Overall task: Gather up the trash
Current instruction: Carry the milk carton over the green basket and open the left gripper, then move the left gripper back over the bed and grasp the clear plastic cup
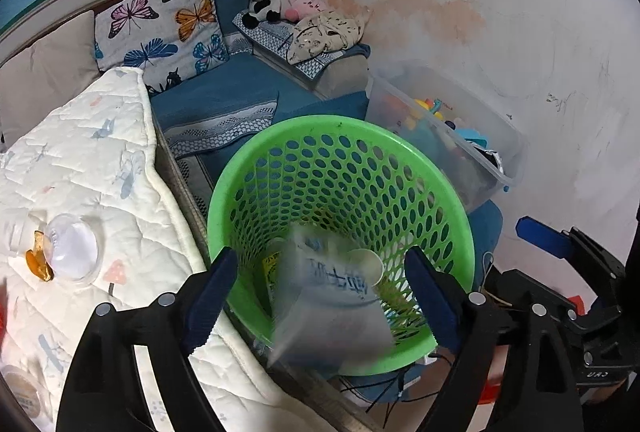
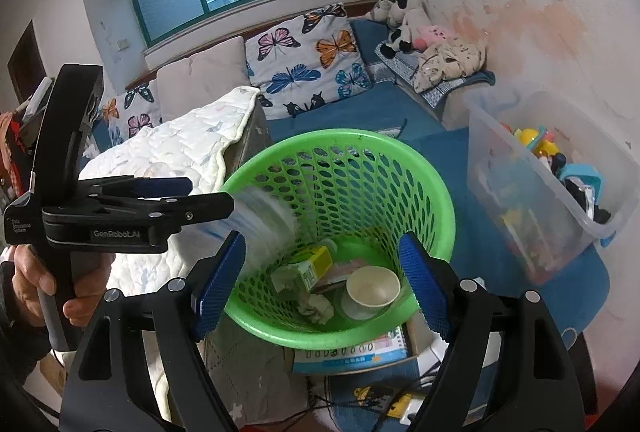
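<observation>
A green mesh waste basket (image 1: 404, 148) (image 2: 276, 168) stands beside the quilt-covered table. My left gripper (image 1: 320, 296) is open above its mouth; a blurred pale plastic packet (image 1: 332, 312) is in the air between the fingers, falling into the basket, also seen blurred in the right wrist view (image 2: 264, 220). My right gripper (image 2: 320, 284) is open and empty over the basket. Inside lie a white paper cup (image 2: 372, 290), a yellow-green carton (image 2: 312, 264) and crumpled tissue (image 2: 316, 306). A clear plastic lid (image 1: 72, 252) with an orange scrap (image 1: 38, 260) lies on the quilt.
The white quilt (image 1: 80, 160) covers the table at left. A clear toy bin (image 2: 560, 176) stands right of the basket against the wall. A blue sofa with butterfly cushions (image 2: 304, 60) and plush toys is behind. Books and cables lie under the basket (image 2: 352, 352).
</observation>
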A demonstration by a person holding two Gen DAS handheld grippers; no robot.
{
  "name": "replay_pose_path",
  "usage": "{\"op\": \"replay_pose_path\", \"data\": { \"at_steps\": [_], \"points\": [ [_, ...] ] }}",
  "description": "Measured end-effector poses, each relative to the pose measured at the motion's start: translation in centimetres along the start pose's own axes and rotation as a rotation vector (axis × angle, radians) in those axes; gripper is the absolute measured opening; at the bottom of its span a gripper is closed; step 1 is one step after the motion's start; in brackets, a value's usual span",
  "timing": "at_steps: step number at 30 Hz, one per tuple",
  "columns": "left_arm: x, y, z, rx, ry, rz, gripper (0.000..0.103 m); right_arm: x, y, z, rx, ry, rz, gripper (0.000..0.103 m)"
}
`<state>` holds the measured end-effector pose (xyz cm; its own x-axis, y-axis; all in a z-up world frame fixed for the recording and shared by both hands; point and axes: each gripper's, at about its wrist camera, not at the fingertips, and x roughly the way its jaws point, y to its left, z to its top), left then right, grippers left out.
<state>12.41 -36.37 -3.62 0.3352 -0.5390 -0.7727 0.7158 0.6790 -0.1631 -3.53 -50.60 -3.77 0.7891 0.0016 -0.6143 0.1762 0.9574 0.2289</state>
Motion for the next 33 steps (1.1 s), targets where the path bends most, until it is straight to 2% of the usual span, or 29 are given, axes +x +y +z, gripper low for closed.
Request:
{"op": "replay_pose_path", "data": {
  "at_steps": [7, 12, 18, 24, 33],
  "points": [
    [-2.2, 1.5, -1.2, -0.023, -0.024, 0.032, 0.083, -0.6, 1.0, -0.1, -0.001, -0.009, 0.020, 0.079],
    [-4.6, 3.7, -2.3, -0.047, -0.054, 0.094, 0.083, -0.8, 3.2, -0.1, -0.028, -0.012, 0.046, 0.081],
    [-8.0, 7.3, -4.6, -0.098, -0.089, 0.191, 0.083, -0.4, 6.8, 0.1, -0.070, -0.014, 0.094, 0.084],
    [-10.4, 11.4, -6.7, -0.177, -0.103, 0.256, 0.085, 0.4, 10.2, 0.6, -0.108, -0.007, 0.150, 0.085],
    [-13.1, 17.9, -10.8, -0.255, -0.111, 0.439, 0.089, 1.8, 14.3, 1.4, -0.160, 0.007, 0.215, 0.087]
  ]
}}
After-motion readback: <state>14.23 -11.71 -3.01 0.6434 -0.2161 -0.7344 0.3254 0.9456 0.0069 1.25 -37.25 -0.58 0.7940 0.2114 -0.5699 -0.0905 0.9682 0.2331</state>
